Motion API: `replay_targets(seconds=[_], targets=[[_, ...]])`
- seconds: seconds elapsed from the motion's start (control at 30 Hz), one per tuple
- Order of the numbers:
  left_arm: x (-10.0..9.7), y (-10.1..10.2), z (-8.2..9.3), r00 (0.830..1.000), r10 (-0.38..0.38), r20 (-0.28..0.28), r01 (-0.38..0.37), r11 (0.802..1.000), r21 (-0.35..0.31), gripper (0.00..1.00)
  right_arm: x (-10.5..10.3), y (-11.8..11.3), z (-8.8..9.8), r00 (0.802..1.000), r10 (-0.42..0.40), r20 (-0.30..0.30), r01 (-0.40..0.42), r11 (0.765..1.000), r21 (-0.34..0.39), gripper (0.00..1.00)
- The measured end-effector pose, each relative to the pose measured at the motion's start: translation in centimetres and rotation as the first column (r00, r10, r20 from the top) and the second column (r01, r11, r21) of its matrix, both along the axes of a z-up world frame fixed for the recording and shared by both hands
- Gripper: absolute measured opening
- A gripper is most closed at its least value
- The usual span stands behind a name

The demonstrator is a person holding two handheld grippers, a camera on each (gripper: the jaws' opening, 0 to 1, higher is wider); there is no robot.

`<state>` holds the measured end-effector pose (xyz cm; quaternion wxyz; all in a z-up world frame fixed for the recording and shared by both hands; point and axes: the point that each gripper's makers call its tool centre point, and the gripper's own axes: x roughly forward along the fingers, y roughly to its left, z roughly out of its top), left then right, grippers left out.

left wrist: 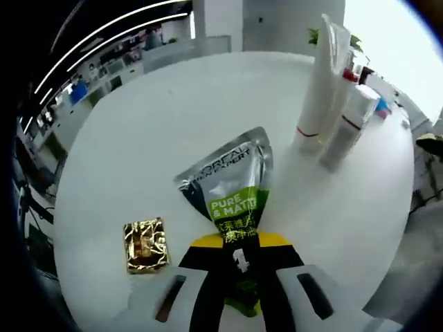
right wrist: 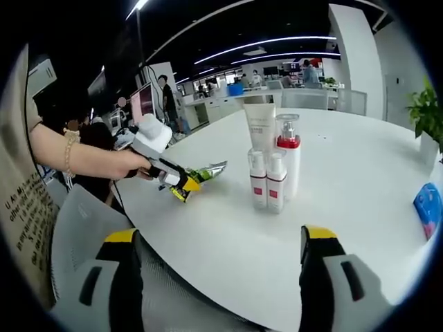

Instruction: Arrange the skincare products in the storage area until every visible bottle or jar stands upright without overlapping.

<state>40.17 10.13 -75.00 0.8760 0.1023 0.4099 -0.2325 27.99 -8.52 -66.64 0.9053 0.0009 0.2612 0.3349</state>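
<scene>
Green-silver tube (left wrist: 232, 197) clamped in left gripper (left wrist: 242, 277); right gripper (right wrist: 218, 256) open, empty; next: stand tube beside bottles (right wrist: 273, 176) on tabletop (left wrist: 152, 138).

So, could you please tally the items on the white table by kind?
White tall tube: 1
Pump bottle with red collar: 1
Small white bottles with red bands: 2
Green-and-silver tube held in the left gripper: 1
Gold foil packet: 1
Blue pack: 1
Total: 7

4 bottles (right wrist: 273, 169) stand clustered on the table (right wrist: 346, 200); the tube (right wrist: 206, 172) lies to their left.
</scene>
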Motion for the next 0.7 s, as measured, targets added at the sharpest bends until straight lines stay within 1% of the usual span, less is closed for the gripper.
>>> replay_targets(seconds=[0.1, 0.13, 0.2, 0.23, 0.33, 0.37, 0.4, 0.5, 0.57, 0.7], targets=[[-0.1, -0.1, 0.7, 1.0, -0.004, 0.02, 0.004, 1.0, -0.011, 0.1, -0.1, 0.1, 0.0, 1.0, 0.006, -0.001, -0.006, 1.0, 0.004, 0.96], [-0.4, -0.2, 1.2, 0.999, -0.008, 0.035, 0.008, 1.0, -0.013, 0.1, -0.1, 0.2, 0.1, 1.0, 0.009, 0.0, -0.009, 1.0, 0.005, 0.96], [-0.6, -0.2, 1.6, 0.999, -0.008, 0.043, 0.009, 1.0, -0.02, 0.1, -0.1, 0.2, 0.1, 1.0, 0.013, 0.001, -0.013, 1.0, 0.006, 0.96], [-0.8, -0.4, 2.1, 0.998, -0.012, 0.056, 0.014, 0.999, -0.032, 0.1, -0.2, 0.4, 0.1, 1.0, 0.019, 0.001, -0.019, 1.0, 0.005, 0.96], [-1.5, -0.6, 3.1, 0.996, -0.026, 0.081, 0.03, 0.999, -0.042, 0.1, -0.4, 0.7, 0.0, 0.999, 0.038, -0.001, -0.038, 0.999, 0.002, 0.95], [-1.7, -0.8, 3.5, 0.994, -0.035, 0.099, 0.041, 0.998, -0.051, 0.1, -0.5, 0.8, 0.0, 0.999, 0.047, -0.002, -0.047, 0.999, 0.0, 0.95], [-1.8, -0.8, 3.6, 0.994, -0.037, 0.102, 0.043, 0.998, -0.054, 0.1, -0.6, 0.9, 0.0, 0.999, 0.052, -0.003, -0.052, 0.999, -0.001, 0.95], [-2.4, -1.3, 5.0, 0.988, -0.055, 0.144, 0.066, 0.995, -0.077, 0.1, -0.8, 1.2, 0.0, 0.998, 0.069, -0.005, -0.069, 0.998, -0.004, 0.95], [-3.0, -1.7, 5.8, 0.984, -0.066, 0.163, 0.082, 0.992, -0.096, 0.1, -1.0, 1.5, -0.1, 0.996, 0.091, -0.004, -0.091, 0.996, -0.018, 0.96], [-4.0, -2.4, 6.7, 0.978, -0.087, 0.191, 0.11, 0.987, -0.116, 0.1, -1.1, 2.1, -0.1, 0.993, 0.121, -0.004, -0.121, 0.992, -0.023, 0.96]])
